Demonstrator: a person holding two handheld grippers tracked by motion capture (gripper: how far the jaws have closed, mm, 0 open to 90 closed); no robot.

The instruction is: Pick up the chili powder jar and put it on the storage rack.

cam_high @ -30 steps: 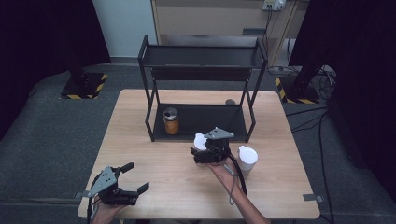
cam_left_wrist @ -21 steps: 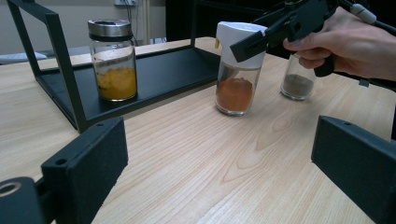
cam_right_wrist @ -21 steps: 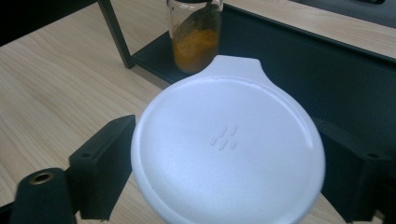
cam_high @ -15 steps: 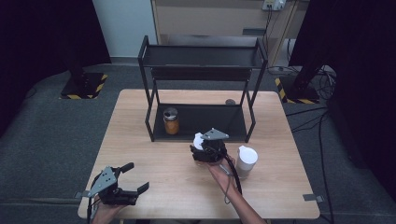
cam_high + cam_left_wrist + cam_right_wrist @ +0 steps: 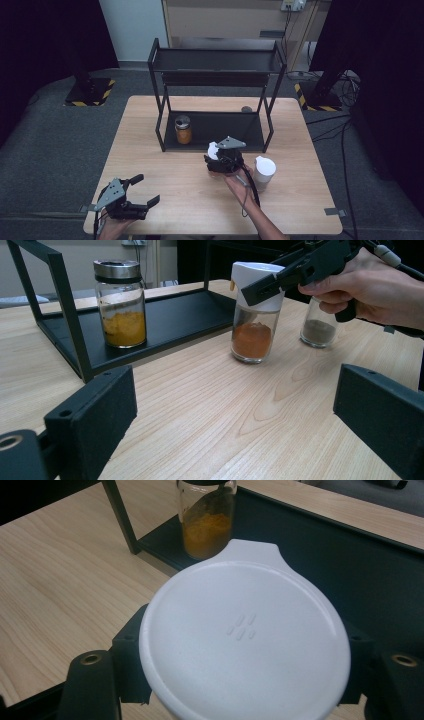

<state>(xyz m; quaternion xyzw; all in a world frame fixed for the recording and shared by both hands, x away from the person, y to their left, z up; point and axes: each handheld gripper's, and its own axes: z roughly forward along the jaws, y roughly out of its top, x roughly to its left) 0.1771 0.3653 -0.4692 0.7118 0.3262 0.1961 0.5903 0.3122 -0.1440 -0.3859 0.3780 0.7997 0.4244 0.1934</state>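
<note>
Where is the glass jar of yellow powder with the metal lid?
In the high view, the metal-lidded glass jar of yellow powder stands on the left part of the black metal rack's bottom shelf, left of the right claw.

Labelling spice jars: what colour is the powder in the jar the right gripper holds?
Reddish-orange, under a white lid; the jar in the right gripper shows best in the left gripper view.

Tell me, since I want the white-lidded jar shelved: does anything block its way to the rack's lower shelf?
Nothing visible does. The white-lidded jar, clamped in the right gripper, faces a bare stretch of the lower shelf; the yellow-spice jar stands off to the left.
</note>
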